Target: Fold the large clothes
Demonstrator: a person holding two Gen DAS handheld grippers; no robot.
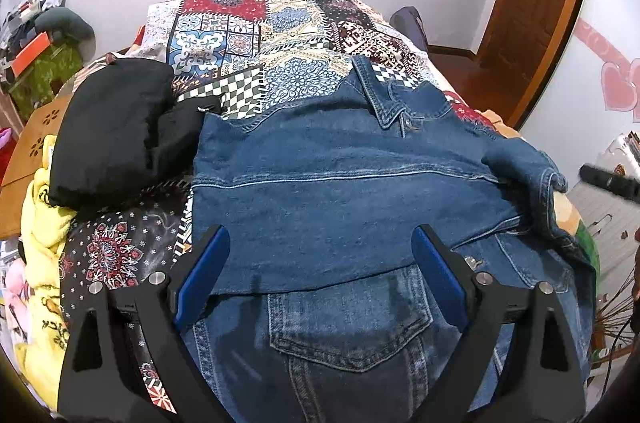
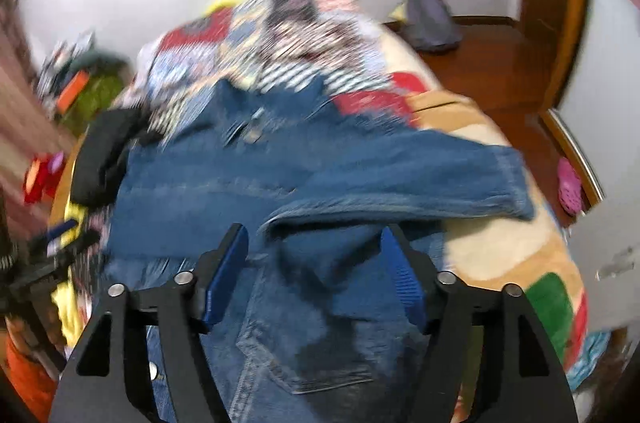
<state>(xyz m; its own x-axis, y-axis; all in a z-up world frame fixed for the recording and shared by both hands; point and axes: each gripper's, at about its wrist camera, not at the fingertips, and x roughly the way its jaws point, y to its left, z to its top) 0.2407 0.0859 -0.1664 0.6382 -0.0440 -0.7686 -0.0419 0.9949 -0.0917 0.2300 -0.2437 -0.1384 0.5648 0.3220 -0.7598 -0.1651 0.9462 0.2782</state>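
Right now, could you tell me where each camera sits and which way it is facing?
Left wrist: on the left gripper, looking down along its open fingers at the denim jacket on the patterned bedspread; the right gripper shows at the right edge.
Right wrist: on the right gripper, blurred, fingers apart, over the jacket's sleeve; the left gripper shows at left.
Shared: jacket, bedspread, black garment, wooden door.

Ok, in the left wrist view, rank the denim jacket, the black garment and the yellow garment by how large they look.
1. denim jacket, fills most of the middle of the frame.
2. black garment, a bundle at its left.
3. yellow garment, but it is partly hidden at the bed's edge, so its place against the black one is unsure.
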